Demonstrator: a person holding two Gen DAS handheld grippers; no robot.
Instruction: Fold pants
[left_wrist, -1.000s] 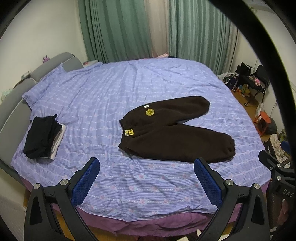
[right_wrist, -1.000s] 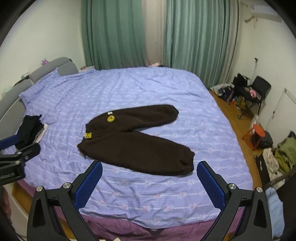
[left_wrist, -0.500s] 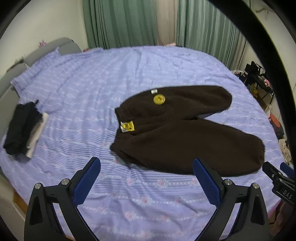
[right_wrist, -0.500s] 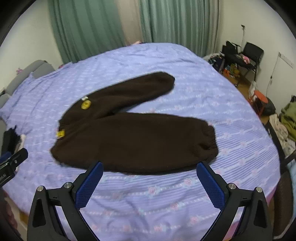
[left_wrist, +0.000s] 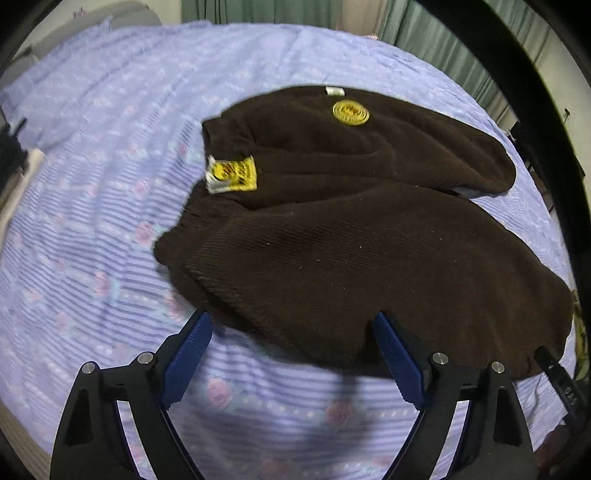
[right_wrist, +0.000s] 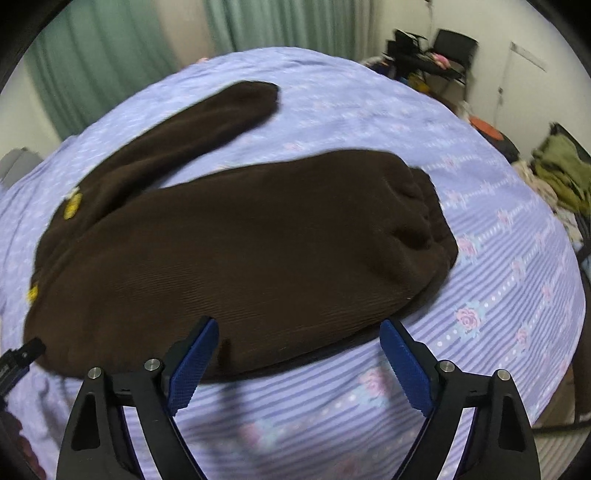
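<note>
Lavender floral bedsheet (left_wrist: 92, 229) carries brown fleece pants (left_wrist: 351, 229) spread flat, legs splayed toward three o'clock. Left gripper (left_wrist: 291, 354) and right gripper (right_wrist: 299, 354) hover with jaws apart at the near leg's edge; next, probably pinch that hem and fold it toward twelve o'clock.

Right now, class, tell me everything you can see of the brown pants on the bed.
The brown pants are dark, fuzzy, ribbed-looking fabric, lying flat and unfolded on the lilac floral bedsheet. The legs spread in a V with gathered cuffs. A round yellow patch and a yellow tag sit near the waistband. Both open grippers hover at the near leg's edge; nothing grips it.
</note>
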